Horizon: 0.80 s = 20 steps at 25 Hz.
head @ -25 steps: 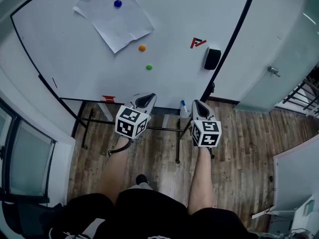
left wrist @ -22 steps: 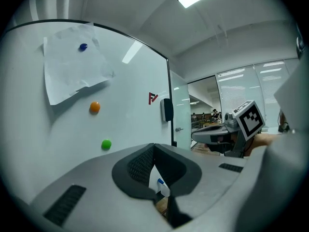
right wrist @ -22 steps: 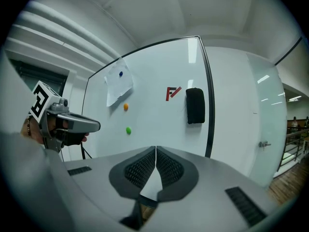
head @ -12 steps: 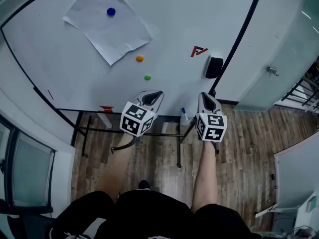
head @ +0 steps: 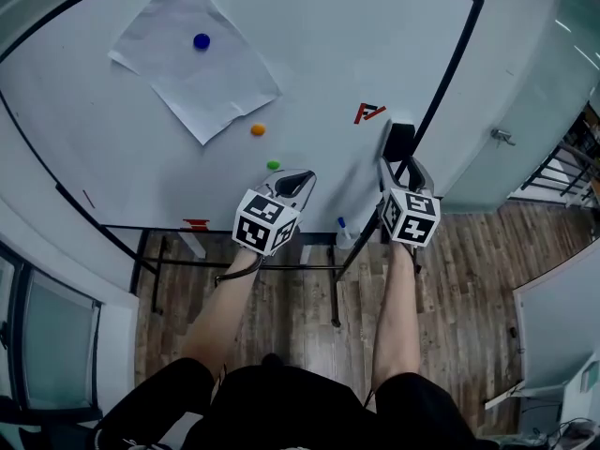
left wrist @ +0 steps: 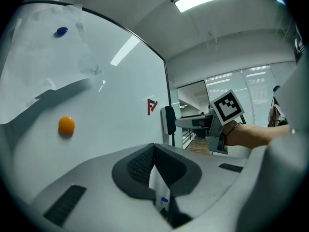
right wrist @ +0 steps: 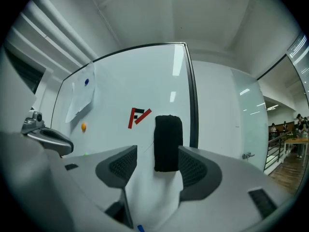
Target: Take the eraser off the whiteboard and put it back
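Observation:
The black eraser point(head: 400, 139) sticks upright on the whiteboard point(head: 328, 54), close to its black right frame and just right of a red logo point(head: 369, 112). My right gripper point(head: 401, 165) is directly below it with its jaws opening. In the right gripper view the eraser point(right wrist: 168, 141) has its lower end between the two pads point(right wrist: 123, 164), which do not press on it. My left gripper point(head: 300, 178) is shut and empty, held near the board left of the eraser. In the left gripper view, the eraser point(left wrist: 168, 120) shows ahead with the right gripper point(left wrist: 193, 123) beside it.
A paper sheet point(head: 192, 59) hangs under a blue magnet point(head: 202, 41). Orange point(head: 257, 130) and green point(head: 273, 165) magnets sit lower. A blue-capped marker point(head: 343, 223) lies on the board's ledge. The board's stand stands on wooden floor. A glass door with a handle point(head: 502, 136) is at right.
Both grippers rose and moved toward the board. The right gripper went up to the eraser and its jaws opened on either side of the eraser's lower end.

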Each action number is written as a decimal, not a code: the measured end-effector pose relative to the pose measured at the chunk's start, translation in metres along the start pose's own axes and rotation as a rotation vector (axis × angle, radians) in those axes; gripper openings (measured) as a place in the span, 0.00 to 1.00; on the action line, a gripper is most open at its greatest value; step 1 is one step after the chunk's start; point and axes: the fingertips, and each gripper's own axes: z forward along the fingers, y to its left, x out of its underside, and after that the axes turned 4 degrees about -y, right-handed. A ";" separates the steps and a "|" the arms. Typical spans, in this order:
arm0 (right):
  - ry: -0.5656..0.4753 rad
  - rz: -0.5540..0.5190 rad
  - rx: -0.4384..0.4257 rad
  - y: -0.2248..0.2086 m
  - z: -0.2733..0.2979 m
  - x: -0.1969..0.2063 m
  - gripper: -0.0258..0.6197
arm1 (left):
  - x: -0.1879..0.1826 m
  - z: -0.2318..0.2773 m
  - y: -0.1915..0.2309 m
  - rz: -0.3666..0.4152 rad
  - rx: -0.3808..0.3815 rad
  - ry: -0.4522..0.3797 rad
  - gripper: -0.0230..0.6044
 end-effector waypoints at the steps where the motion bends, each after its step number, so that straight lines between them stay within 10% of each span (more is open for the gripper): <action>1: 0.000 -0.004 0.009 -0.003 0.005 -0.001 0.44 | -0.001 0.002 0.002 0.002 0.002 -0.001 0.07; 20: 0.032 -0.022 0.099 -0.025 0.055 0.012 0.47 | -0.015 0.002 0.028 0.037 0.013 -0.017 0.07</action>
